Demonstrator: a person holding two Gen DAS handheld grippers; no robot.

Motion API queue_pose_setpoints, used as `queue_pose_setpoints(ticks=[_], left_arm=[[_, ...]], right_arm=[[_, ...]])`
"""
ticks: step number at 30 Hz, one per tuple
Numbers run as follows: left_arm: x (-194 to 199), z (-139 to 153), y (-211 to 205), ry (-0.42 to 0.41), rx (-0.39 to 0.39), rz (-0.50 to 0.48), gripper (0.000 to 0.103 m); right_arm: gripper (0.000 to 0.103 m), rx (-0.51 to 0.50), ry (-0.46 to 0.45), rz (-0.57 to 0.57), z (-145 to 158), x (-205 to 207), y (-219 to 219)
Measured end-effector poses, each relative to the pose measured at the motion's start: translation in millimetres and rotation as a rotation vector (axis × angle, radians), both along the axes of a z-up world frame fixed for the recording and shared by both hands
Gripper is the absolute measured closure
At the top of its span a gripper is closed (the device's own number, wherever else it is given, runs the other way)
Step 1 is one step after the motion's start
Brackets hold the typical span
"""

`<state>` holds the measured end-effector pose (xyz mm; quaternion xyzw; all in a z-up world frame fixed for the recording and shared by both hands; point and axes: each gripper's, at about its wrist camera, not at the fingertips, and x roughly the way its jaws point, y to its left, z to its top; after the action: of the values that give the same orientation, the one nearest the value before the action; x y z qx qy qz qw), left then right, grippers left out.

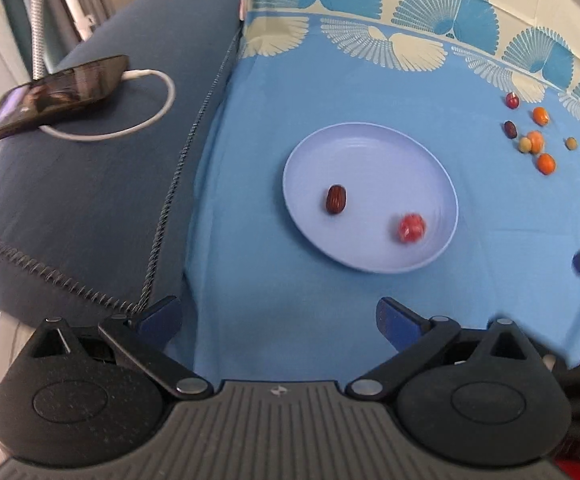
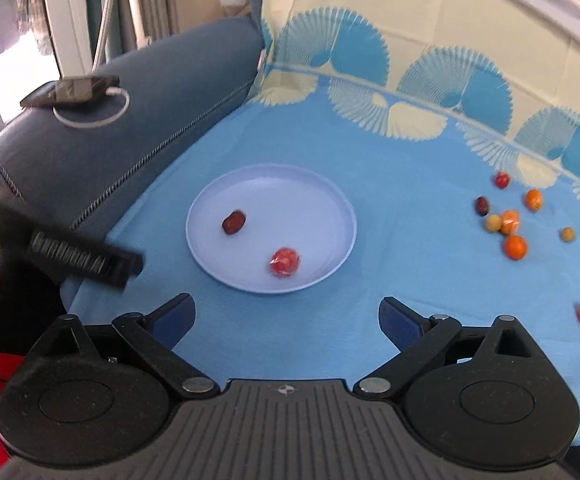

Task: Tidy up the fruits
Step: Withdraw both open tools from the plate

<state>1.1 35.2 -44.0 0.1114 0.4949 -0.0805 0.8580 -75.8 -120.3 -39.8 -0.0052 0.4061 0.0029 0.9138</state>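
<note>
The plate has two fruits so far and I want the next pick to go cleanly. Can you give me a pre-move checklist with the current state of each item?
1. Right hand-held gripper open and empty: ok.
2. Left hand-held gripper open and empty: ok.
3. Plate has free room beside the dark date and the red fruit: ok.
4. Loose fruits on the cloth, e.g. the orange fruit, in the right gripper's view: ok.
5. Red fruit at rest: cannot tell, it looks blurred.
6. Phone and cable lie on the cushion, off the cloth: ok.
</note>
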Motion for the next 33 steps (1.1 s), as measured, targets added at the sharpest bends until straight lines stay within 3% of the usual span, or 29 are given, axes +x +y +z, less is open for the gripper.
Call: queue_pose_setpoints(ticks=[6, 13, 33], left_arm=[[-21, 21, 7, -0.067, -0.001, 0.026, 0.0], [-43, 37, -2, -0.135, 0.023, -0.019, 0.0], [-56, 46, -2, -0.17, 0.027, -0.044, 0.0]], right_arm=[[0.003, -0.011, -0.076, -0.001, 19, -27, 4], [0.003, -0.025, -0.14, 0.013, 34, -44, 8], [0.002, -0.041, -0.171, 0.022, 42, -53, 15]])
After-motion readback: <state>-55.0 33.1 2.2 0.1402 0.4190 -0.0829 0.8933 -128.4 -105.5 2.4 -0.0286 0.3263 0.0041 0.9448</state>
